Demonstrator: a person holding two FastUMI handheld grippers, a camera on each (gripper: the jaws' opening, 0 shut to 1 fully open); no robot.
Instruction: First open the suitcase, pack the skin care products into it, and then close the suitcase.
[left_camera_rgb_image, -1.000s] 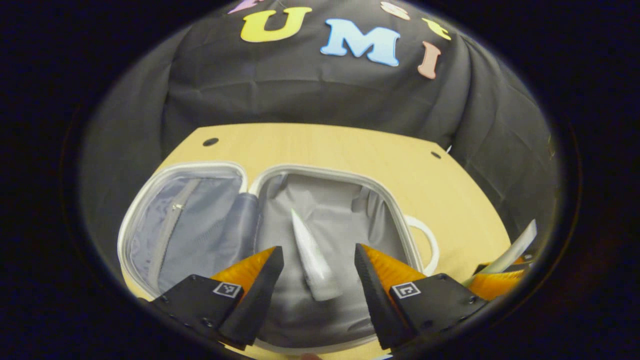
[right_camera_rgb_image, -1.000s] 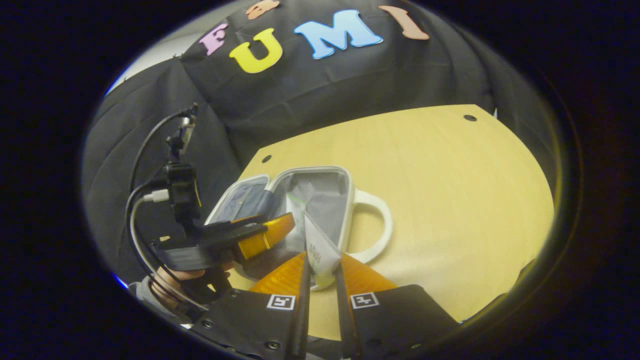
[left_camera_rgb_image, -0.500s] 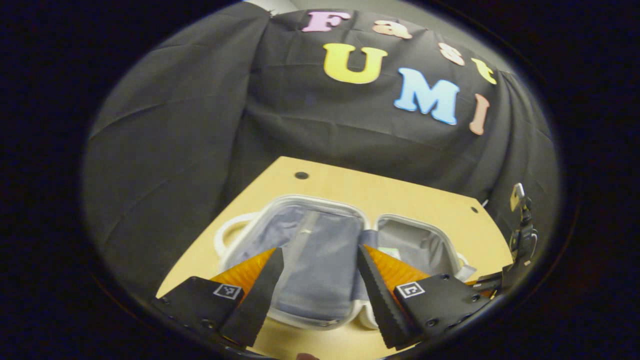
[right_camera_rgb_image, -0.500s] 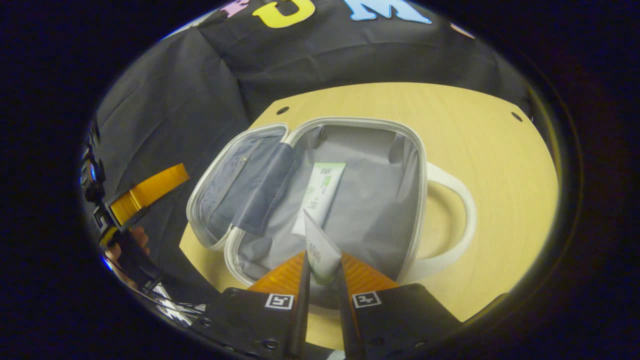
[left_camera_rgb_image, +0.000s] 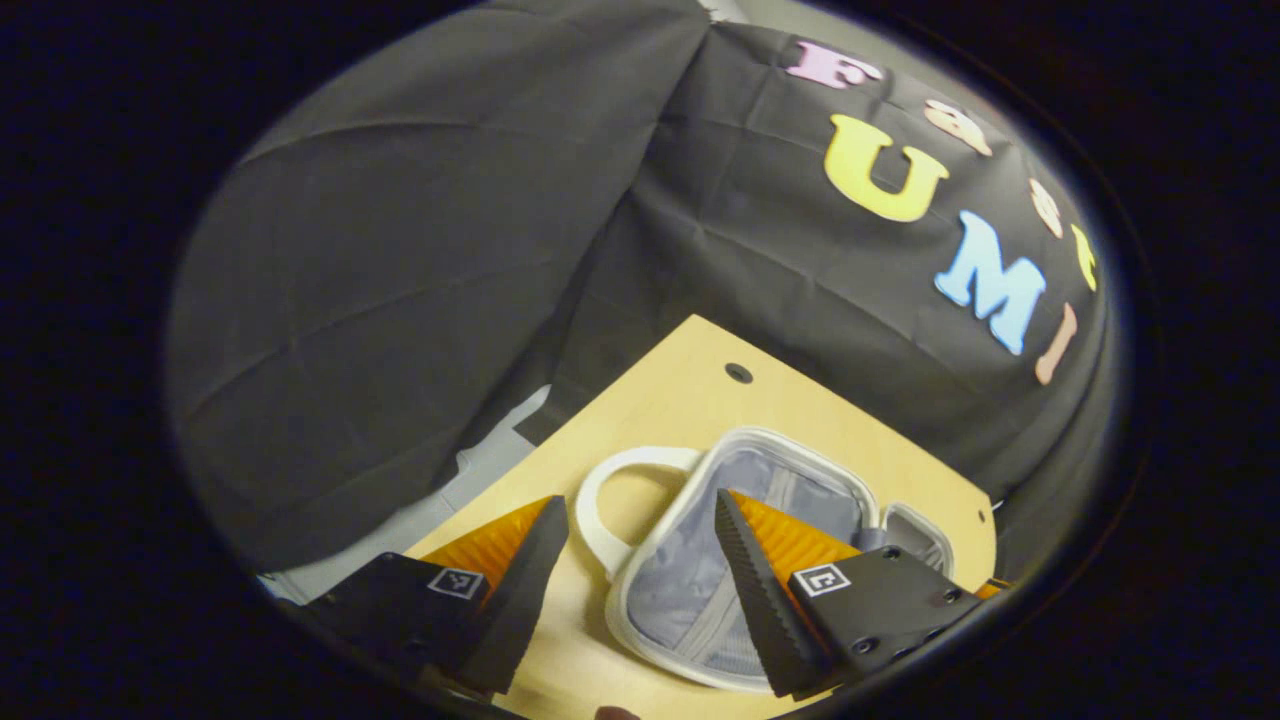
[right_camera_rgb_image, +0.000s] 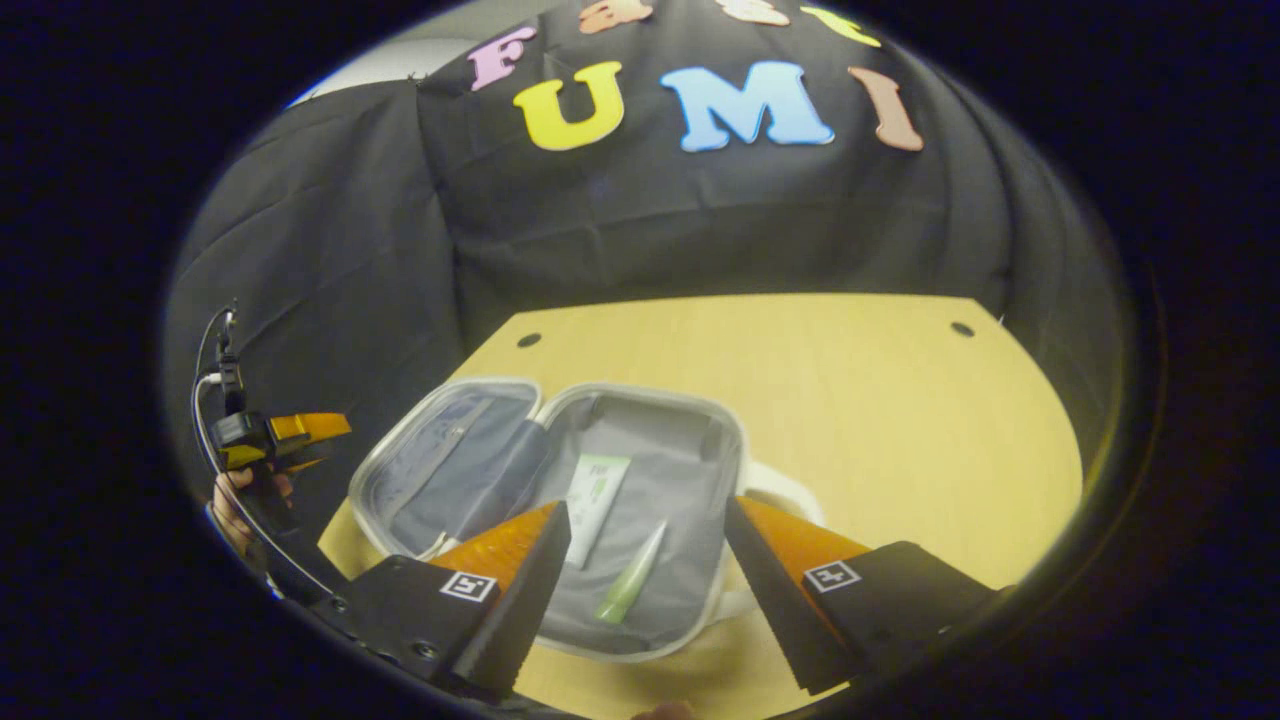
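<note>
Right claw (right_camera_rgb_image: 645, 570) gapes wide, empty, above two tubes (right_camera_rgb_image: 597, 505), apparently lying loose in the open suitcase (right_camera_rgb_image: 720, 440).

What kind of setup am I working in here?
Likely a staged recording booth, not a home: black cloth wall, one bare wooden table, and just a small open suitcase on it.

Left gripper (left_camera_rgb_image: 640, 560) spread above suitcase (left_camera_rgb_image: 700, 590) handle (left_camera_rgb_image: 610, 490).
</note>
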